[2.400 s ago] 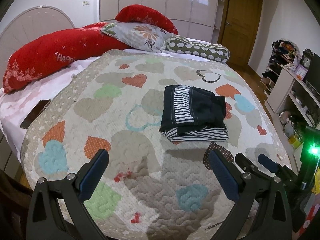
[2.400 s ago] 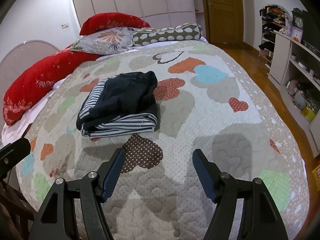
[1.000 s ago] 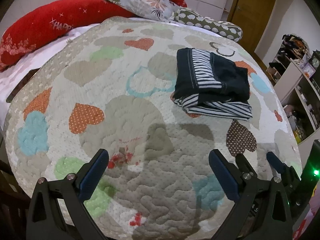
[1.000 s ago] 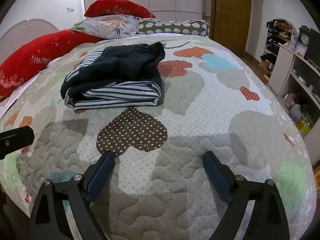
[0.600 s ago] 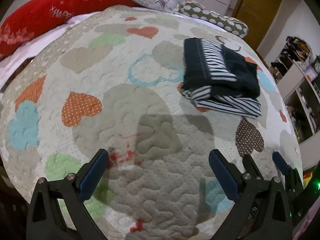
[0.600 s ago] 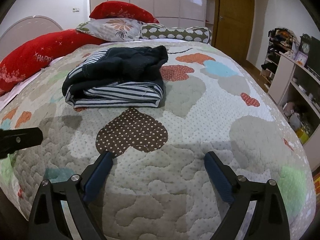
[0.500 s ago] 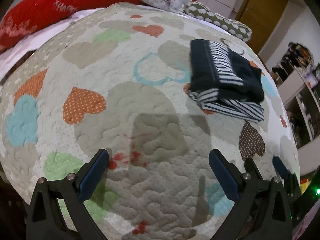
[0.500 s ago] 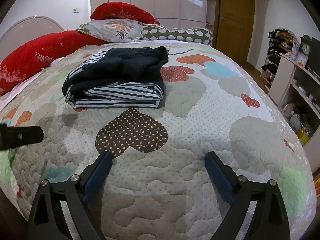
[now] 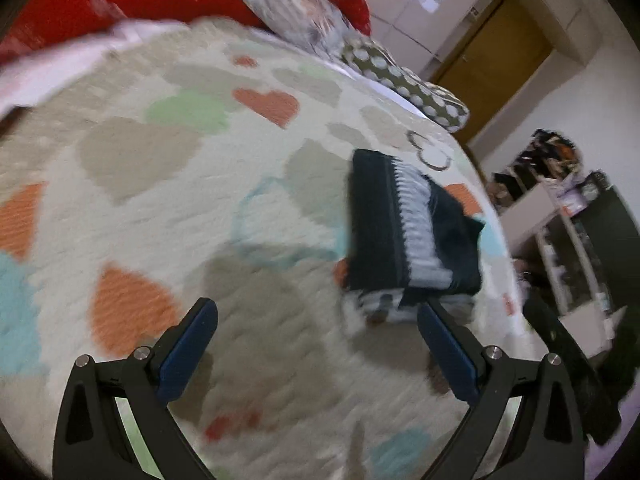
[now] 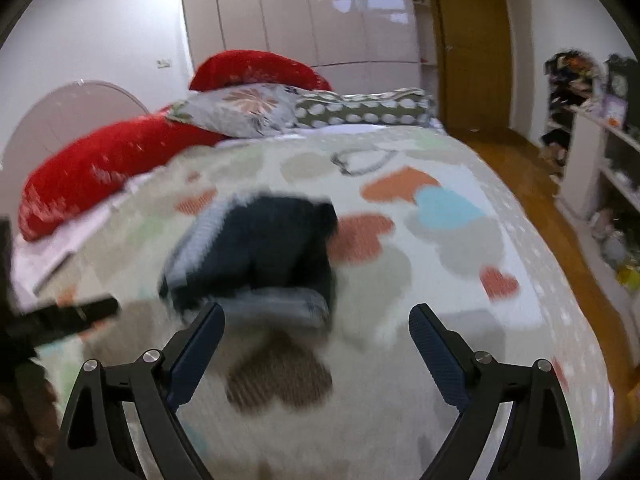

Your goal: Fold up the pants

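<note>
- Left tongs (image 9: 316,332) spread wide, holding nothing, above the quilt (image 9: 160,184) near the bed's foot edge.
- Right tongs (image 10: 316,334) likewise gaping and empty, over a brown dotted heart (image 10: 280,376).
- Folded pants (image 10: 256,248), dark with striped lining, lie in a compact stack mid-bed, just beyond both tongs; both views are motion-blurred.
- Red bolster (image 10: 104,168) and pillows (image 10: 360,110) line the head edge.

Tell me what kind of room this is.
A home bedroom, most likely: a bed with a heart-patterned quilt, red and floral pillows at its head, glossy white wardrobe doors behind.
</note>
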### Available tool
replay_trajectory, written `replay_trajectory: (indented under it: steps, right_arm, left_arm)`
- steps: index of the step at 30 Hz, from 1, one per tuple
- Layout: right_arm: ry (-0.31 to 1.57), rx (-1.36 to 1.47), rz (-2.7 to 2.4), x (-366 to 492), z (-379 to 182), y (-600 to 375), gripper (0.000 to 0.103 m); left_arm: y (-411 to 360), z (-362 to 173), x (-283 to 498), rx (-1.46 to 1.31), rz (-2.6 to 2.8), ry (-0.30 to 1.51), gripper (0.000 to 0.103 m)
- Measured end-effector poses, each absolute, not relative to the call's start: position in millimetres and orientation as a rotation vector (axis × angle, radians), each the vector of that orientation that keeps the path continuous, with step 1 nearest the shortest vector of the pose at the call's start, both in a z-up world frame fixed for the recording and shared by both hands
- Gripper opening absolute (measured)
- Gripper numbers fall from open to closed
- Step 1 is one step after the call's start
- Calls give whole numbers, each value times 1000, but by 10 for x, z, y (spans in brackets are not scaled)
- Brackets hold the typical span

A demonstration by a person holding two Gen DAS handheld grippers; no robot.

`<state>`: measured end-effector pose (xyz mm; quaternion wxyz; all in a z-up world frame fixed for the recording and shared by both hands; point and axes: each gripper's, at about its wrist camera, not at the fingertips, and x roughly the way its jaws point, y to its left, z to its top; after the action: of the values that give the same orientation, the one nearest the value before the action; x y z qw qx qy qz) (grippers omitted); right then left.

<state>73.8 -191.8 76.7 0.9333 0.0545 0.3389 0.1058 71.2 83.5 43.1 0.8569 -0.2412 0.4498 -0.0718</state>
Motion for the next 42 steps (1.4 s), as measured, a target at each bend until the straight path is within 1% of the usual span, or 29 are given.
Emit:
replay_trajectory:
  steps: [3,6,7,8,10,11,12,13,14,17,19,22,24,26,28,30,33,35,38,40,42]
  right_arm:
    - [750,217,267,1194,786,-2000,96]
    - [872,363,281,1740,546,-2111,96]
    - [905,395,281,1846,457,-2129,94]
    - [937,432,286,1937,364,-2146,86]
    - [1009,520,349,2092,177,-2141,74]
    - [1025,544,381,2137,119,-2114,68]
    - [1032,561,403,2162,77,-2084,63]
    - [1045,598,429,2201,20,-2060,50]
    - [1055,620,434,2230,-3,-2050,47]
    - [1047,618,452,2266,92,-1999,38]
    - [1016,583,475,2265,246,-1950,36]
    - [971,561,486,2357,419,-1919,36]
    - [960,566,462,2443,425,-1925,39]
    - [956,482,348,2509,375,-1895,42]
    - [967,415,308,2487,347,-1876,43]
    - [938,427,321,2368,414,-1939,43]
    - [840,391,372,2072,690,-1895,43]
    - [822,357,423,1952,783,-1760,43]
    - [874,326,485,1928,688,-1535,42]
    - [941,329,460,1980,457,-1473,42]
    - [1002,328,430,2073,266,-1477,36]
  left_arm:
    - [829,312,1082,-614,-248,1023,100]
    - [743,208,1454,-659,-365,1082,100]
    - [696,182,1547,-653,-400,1087,100]
    - [668,160,1597,-648,-401,1095,100]
    - [586,139,1663,-639,-418,1091,100]
    - [519,143,1679,-633,-456,1078,96]
    - [450,138,1688,-635,-493,1076,75]
    - [400,124,1702,-633,-509,1091,61]
    - [355,128,1712,-606,-487,1100,54]
    - [352,227,1749,-606,-491,1068,54]
    - [395,301,1838,-618,-486,1049,54]
    - [459,386,2007,-602,-430,1015,54]
    - [467,380,2082,-540,-356,1005,56]
    - [496,350,2074,-495,-301,1020,56]
    - [559,336,1954,-540,-331,1020,60]
    - [617,352,1790,-547,-323,1006,64]
    - [673,353,1541,-547,-285,989,65]
    - [698,349,1373,-557,-263,990,65]
    - [707,405,1081,-552,-241,982,65]
    - [704,479,897,-517,-211,954,65]
    - [700,582,702,-467,-167,917,71]
